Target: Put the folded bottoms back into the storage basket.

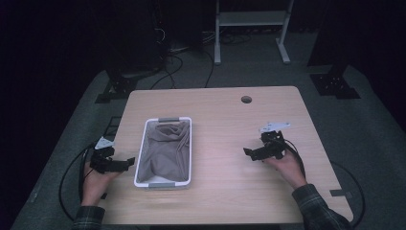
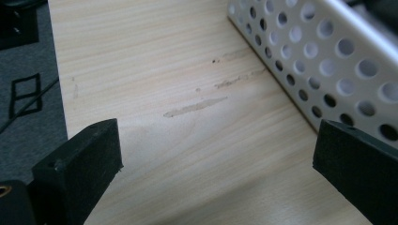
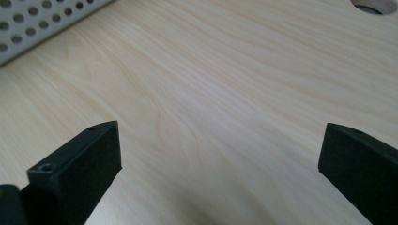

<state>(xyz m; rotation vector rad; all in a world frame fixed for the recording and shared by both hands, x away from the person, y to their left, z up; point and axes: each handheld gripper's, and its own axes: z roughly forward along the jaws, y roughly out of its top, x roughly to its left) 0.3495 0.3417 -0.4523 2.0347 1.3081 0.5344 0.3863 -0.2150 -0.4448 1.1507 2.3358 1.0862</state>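
The white perforated basket (image 1: 139, 160) is located left of centre on the table (image 1: 230, 191), with grey cloth (image 1: 167, 146) bunched inside; its folds are hard to resolve. The left gripper (image 1: 125, 163) is held just beside the basket's lower-left wall, jaws spread wide and empty. The right gripper (image 1: 250, 153) is held well apart at the right, jaws likewise wide and empty. In the gripper views, the basket wall (image 2: 324, 61) is cut off by the frame edge.

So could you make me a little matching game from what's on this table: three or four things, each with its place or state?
Things:
1. grey cloth
2. white basket
3. left claw
4. round hole

Places or states:
A. open, just left of the basket
B. far side of the table
C. bunched inside the basket
D. perforated walls, on the table's left half

Pairs: 1-C, 2-D, 3-A, 4-B
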